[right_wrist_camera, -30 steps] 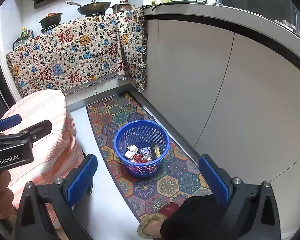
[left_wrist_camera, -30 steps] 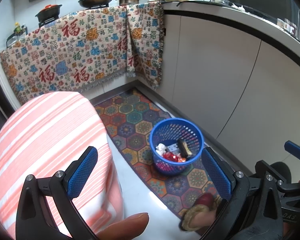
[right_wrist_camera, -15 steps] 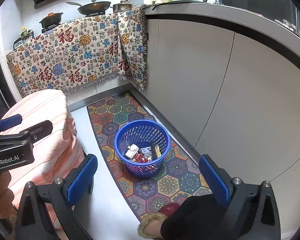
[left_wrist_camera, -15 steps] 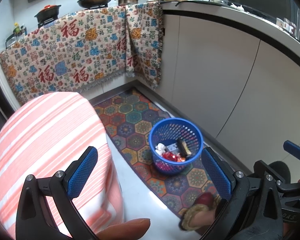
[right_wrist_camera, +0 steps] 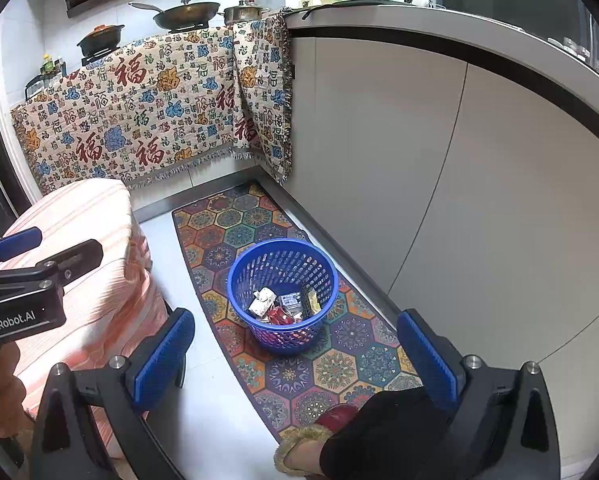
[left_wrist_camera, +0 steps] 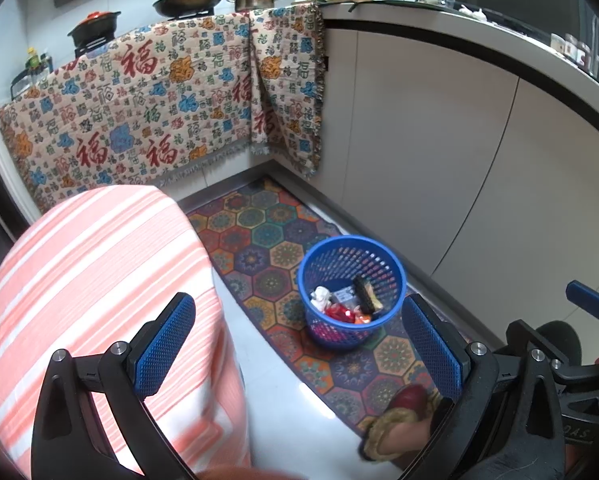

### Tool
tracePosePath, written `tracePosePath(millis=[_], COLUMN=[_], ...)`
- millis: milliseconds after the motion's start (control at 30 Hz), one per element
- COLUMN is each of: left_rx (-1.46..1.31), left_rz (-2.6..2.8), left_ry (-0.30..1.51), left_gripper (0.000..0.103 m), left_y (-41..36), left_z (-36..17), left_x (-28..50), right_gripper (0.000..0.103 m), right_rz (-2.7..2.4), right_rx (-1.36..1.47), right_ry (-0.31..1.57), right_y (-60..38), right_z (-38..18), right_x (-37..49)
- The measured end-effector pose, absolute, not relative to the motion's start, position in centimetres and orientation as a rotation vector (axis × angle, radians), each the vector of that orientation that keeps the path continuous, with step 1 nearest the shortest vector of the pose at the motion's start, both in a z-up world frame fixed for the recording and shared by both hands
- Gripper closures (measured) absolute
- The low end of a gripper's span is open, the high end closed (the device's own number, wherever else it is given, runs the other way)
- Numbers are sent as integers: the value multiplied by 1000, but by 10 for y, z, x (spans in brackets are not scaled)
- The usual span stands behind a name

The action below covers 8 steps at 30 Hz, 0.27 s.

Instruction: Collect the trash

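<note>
1. Left gripper (left_wrist_camera: 299, 344): jaws spread wide, blue ribbed pads far apart. Nothing sits between them and they touch nothing.
2. Right gripper (right_wrist_camera: 295, 352): likewise spread wide and empty, no contact with any object. In the left wrist view its black frame shows at the far right edge.
3. Blue basket (right_wrist_camera: 282, 294): a perforated plastic bin standing upright on the patterned floor mat (right_wrist_camera: 339, 360), near the white cabinet fronts (right_wrist_camera: 479, 200) on the right but apart from them. In both views it lies ahead of the open jaws, below and clear of the pads.
4. Trash (left_wrist_camera: 341, 302): inside the basket lie a crumpled white piece, a red wrapper, a silver-grey packet and a dark flat item leaning against the inner wall. What these items are exactly cannot be read at this size.
5. Striped cloth (left_wrist_camera: 91, 280): orange and white, covering a rounded piece of furniture on the left; the left gripper's left pad overlaps it in view, contact not established.
6. Slipper (right_wrist_camera: 319, 436): red, fur-trimmed, on a person's foot at the near edge of the mat.
7. Patterned blanket (left_wrist_camera: 159, 108): draped over the far counter front, beneath the pans.
</note>
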State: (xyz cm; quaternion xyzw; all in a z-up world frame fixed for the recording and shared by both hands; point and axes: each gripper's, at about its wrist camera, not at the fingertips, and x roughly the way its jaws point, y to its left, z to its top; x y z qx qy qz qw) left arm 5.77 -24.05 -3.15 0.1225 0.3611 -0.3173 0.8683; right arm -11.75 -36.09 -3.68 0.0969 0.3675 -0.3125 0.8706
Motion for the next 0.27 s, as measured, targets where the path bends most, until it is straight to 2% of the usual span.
tracePosePath(millis=[267], left_rx=[243], left_rz=[-668], left_ry=[725], left_gripper=[1], left_y=[-236], left_z=[-28], left_x=[54], right_gripper=[0], right_rz=[-660], right_rx=[207], right_ry=[767], right_y=[-365], right_z=[-38], right_x=[-120])
